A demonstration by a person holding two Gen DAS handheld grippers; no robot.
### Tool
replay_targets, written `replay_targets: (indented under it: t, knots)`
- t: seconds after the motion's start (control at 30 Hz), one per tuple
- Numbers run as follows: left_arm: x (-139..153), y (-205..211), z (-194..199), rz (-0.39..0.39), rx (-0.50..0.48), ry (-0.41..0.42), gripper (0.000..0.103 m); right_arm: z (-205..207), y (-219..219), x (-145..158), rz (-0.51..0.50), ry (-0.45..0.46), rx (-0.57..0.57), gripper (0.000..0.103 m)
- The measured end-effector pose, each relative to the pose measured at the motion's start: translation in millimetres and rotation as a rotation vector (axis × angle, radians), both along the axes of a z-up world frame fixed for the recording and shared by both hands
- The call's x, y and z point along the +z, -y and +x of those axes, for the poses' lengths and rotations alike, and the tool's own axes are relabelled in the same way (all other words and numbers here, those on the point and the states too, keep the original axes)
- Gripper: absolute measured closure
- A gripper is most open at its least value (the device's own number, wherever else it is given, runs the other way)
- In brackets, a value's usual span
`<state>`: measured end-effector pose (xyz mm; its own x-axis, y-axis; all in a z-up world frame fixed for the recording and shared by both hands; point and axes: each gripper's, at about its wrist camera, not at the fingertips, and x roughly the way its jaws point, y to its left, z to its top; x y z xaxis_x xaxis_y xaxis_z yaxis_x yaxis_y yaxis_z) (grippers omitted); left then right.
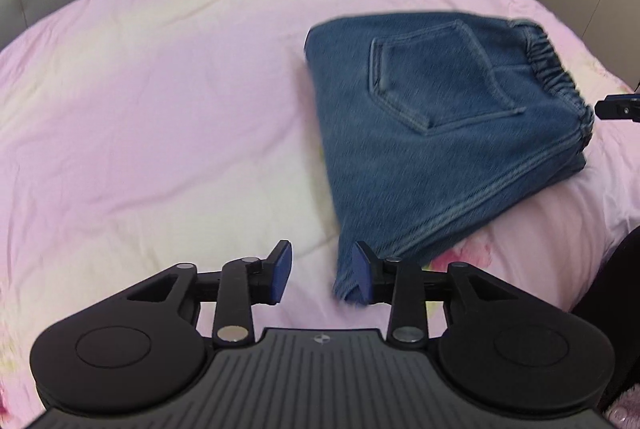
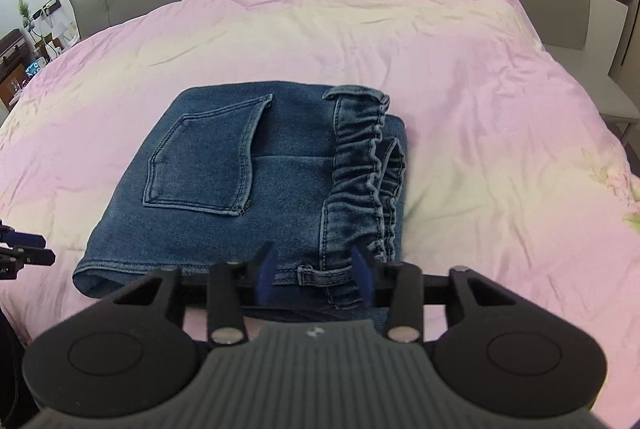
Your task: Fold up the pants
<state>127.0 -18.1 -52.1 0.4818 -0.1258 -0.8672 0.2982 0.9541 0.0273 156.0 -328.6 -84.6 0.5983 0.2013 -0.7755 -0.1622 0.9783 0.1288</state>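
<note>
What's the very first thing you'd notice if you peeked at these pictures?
The folded blue jeans jump out, a dark bundle lying on the big pink bedcover, back pocket facing up and the crinkly elastic waistband along one edge. Next you'd spot the black right gripper at the bottom, jaws open over the near edge of the jeans. The left gripper is open beside a corner.

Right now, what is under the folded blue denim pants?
The folded blue denim pants lie on a pink quilted bed cover. Whatever lies between their folded layers is covered.
</note>
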Motion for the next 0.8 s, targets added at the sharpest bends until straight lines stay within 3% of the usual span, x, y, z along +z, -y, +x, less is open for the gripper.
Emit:
replay_targets:
  t: [0.13,0.27,0.37,0.5,0.63,0.8]
  knots:
    - [9.5,12.5,12.3,-0.028,-0.022,0.049,0.047,4.6,16.7,13.0,0.008,-0.004,-0.026,0.047]
    - [8.4,21.9,28.2,-0.052,-0.031,0.069,0.044,17.1,31.7,13.1,0.046,-0.028,-0.055,0.030]
    - [3.6,21.6,41.0,-0.103,-0.022,0.072,0.036,30.8,42.9,4.1,0.110,-0.073,-0.080,0.027]
    - [-11.1,8.2,66.3,-0.254,0.044,0.049,0.029,52.4,58.4,-17.0,0.231,-0.146,-0.144,0.027]
    - [-44.1,-7.4,95.0,-0.379,0.166,-0.027,0.029,73.0,69.6,-45.2,0.317,-0.234,-0.209,0.026]
    - [-75.2,-21.2,115.7,-0.497,0.247,-0.115,0.028,92.7,77.7,-79.1,0.415,-0.310,-0.231,0.025]
